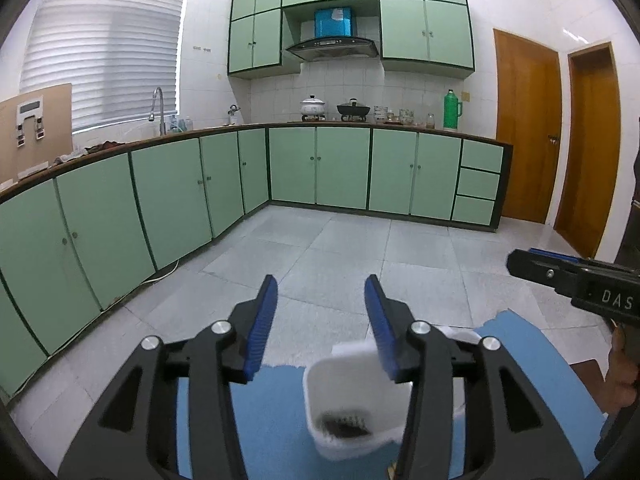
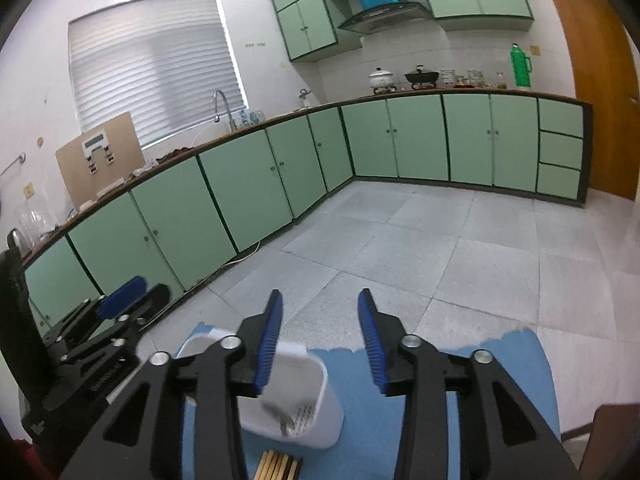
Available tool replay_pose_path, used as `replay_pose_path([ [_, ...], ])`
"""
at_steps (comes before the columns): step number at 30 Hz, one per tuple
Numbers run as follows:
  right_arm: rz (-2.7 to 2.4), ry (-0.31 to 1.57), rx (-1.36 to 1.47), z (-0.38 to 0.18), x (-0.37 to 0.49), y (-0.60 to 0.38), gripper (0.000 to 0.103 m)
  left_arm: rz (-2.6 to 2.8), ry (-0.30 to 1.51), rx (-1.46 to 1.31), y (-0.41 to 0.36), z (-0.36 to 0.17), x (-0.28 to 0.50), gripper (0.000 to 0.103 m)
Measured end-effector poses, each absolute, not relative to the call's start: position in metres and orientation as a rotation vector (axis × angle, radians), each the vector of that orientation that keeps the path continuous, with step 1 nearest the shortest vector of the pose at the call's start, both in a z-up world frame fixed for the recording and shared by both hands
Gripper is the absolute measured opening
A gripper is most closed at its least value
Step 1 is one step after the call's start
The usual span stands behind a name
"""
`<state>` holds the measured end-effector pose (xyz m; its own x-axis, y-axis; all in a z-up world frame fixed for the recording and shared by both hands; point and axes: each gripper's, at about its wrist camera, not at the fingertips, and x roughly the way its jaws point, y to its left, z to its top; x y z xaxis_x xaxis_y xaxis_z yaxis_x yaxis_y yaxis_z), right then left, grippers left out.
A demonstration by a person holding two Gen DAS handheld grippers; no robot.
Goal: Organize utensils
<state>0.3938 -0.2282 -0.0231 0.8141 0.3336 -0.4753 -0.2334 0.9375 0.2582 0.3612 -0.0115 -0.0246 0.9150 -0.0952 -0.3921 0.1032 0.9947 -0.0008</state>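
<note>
Both claws are hanging part-open and empty, left claw and right claw, over the white holder, chopsticks waiting beside it for sorting.

Smooth white plastic holder, matt blue cloth mat, pale wooden chopsticks.

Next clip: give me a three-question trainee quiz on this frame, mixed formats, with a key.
1. True or false: the left gripper is clamped on the white utensil holder.
2. What lies just in front of the holder in the right wrist view? A) spoons B) chopsticks C) a plate
3. What colour is the mat under the holder?

Key:
1. False; its jaws stand apart with nothing between them, as do the right gripper's.
2. B
3. Blue
</note>
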Motion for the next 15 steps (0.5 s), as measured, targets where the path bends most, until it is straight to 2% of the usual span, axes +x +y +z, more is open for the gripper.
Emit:
replay_pose_path([
  [6, 0.306, 0.591, 0.213, -0.05, 0.325, -0.246, 0.062, -0.098, 0.449, 0.027, -0.004, -0.044, 0.288, 0.06],
  [15, 0.294, 0.798, 0.171, -0.136, 0.21, -0.237, 0.064, -0.121, 0.695, 0.035, -0.01, -0.129, 0.187, 0.062],
])
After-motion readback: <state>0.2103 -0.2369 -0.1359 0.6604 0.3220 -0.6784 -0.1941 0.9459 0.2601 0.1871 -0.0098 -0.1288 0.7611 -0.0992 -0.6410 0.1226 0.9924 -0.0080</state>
